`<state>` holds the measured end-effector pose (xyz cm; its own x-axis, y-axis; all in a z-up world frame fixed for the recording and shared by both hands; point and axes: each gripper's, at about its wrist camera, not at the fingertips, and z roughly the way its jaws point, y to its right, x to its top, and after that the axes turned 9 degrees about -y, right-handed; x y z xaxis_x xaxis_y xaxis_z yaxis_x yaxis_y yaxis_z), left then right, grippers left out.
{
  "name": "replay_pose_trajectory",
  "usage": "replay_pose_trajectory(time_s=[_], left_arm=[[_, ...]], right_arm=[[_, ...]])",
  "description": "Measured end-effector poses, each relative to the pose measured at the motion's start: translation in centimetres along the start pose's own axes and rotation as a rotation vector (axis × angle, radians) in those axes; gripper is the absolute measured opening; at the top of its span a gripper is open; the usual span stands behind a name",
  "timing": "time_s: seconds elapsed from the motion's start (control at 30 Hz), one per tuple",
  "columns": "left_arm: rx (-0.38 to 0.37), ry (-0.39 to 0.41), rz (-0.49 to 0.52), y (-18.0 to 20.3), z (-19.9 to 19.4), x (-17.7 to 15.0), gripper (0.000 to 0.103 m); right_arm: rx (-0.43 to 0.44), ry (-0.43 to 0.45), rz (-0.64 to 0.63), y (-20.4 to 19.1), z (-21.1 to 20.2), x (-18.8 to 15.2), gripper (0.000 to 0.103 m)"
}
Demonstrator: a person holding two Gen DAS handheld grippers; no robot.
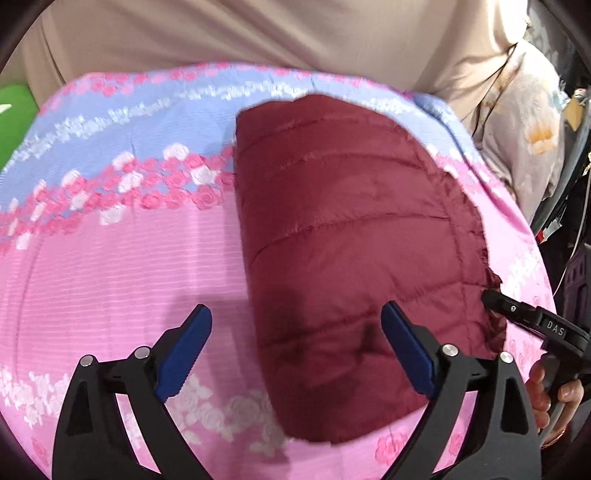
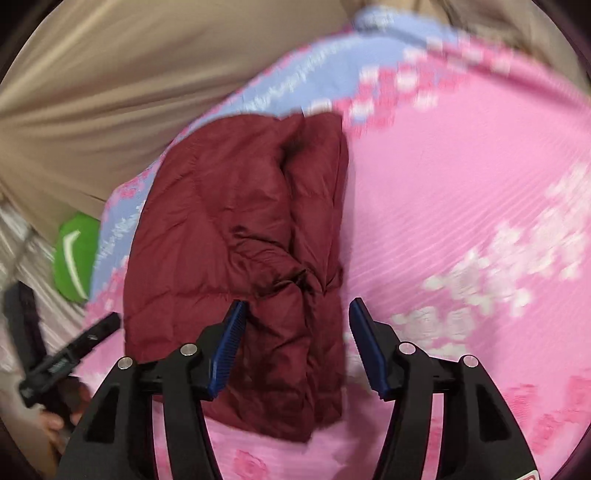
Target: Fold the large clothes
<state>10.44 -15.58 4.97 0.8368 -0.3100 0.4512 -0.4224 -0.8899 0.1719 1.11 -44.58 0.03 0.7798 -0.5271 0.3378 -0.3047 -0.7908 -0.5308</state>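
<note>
Currently listed: one maroon quilted jacket, lying on a pink and blue floral bedspread, gathered into a compact oblong bundle.

- Condition of jacket: appears folded lengthwise, with a doubled layer and a creased, puckered ridge down its right side in the right wrist view. Outline fairly tidy; some wrinkling near the lower end.
- Left hand-held gripper: jaws spread wide, nothing between them, above the near end of the jacket.
- Right hand-held gripper: jaws wide, nothing held, over the jacket's creased right edge.
- Surroundings: beige curtain behind the bed; a green item at the bedspread's edge.
- Progress, by judgement: folding looks largely done; at most a last fold or a smoothing of the wrinkled end remains.
</note>
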Motion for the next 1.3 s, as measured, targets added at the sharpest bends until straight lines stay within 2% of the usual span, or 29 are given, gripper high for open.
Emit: replay_pose_trajectory(time_s=[0.07, 0.3, 0.53, 0.67, 0.8, 0.93, 1.03, 1.1, 1.13, 1.17, 1.3], left_arm=[[0.000, -0.019, 0.002, 0.5, 1.1, 0.6, 0.091], [-0.022, -0.041, 0.033, 2.2, 3.1, 1.0, 0.098], [0.012, -0.024, 0.046, 2.9, 4.1, 1.2, 0.098], [0.006, -0.025, 0.050, 2.8, 4.3, 1.3, 0.098], [-0.023, -0.037, 0.046, 2.2, 3.9, 1.5, 0.098], [-0.032, -0.033, 0.030, 2.1, 3.6, 1.4, 0.098], [0.008, 0.040, 0.060, 2.9, 2.0, 1.2, 0.098], [0.015, 0.093, 0.095, 3.8, 0.5, 1.1, 0.098], [0.013, 0.114, 0.110, 4.2, -0.1, 1.1, 0.098], [0.011, 0.133, 0.125, 4.6, -0.7, 1.0, 0.098], [0.031, 0.161, 0.196, 6.0, -1.5, 1.0, 0.098]], right_arm=[[0.047, -0.029, 0.031, 0.5, 1.2, 0.4, 0.058], [0.033, -0.047, 0.003, -0.8, 2.6, 0.2, 0.066], [0.058, -0.056, 0.007, -0.4, 3.5, 1.2, 0.070], [0.080, -0.066, 0.018, 0.0, 3.6, 1.8, 0.070], [0.092, -0.011, 0.031, 0.3, 1.8, 1.7, 0.070], [-0.018, 0.095, -0.059, -1.4, -0.2, 1.2, 0.070], [-0.078, 0.097, -0.156, -3.2, 0.2, 1.3, 0.070], [-0.093, 0.064, -0.166, -3.6, 1.3, 1.8, 0.046], [-0.105, 0.058, -0.171, -3.8, 1.5, 1.9, 0.020], [-0.107, 0.075, -0.188, -4.4, 1.2, 1.9, 0.011], [0.022, 0.202, -0.226, -5.4, -3.5, 1.5, 0.006]])
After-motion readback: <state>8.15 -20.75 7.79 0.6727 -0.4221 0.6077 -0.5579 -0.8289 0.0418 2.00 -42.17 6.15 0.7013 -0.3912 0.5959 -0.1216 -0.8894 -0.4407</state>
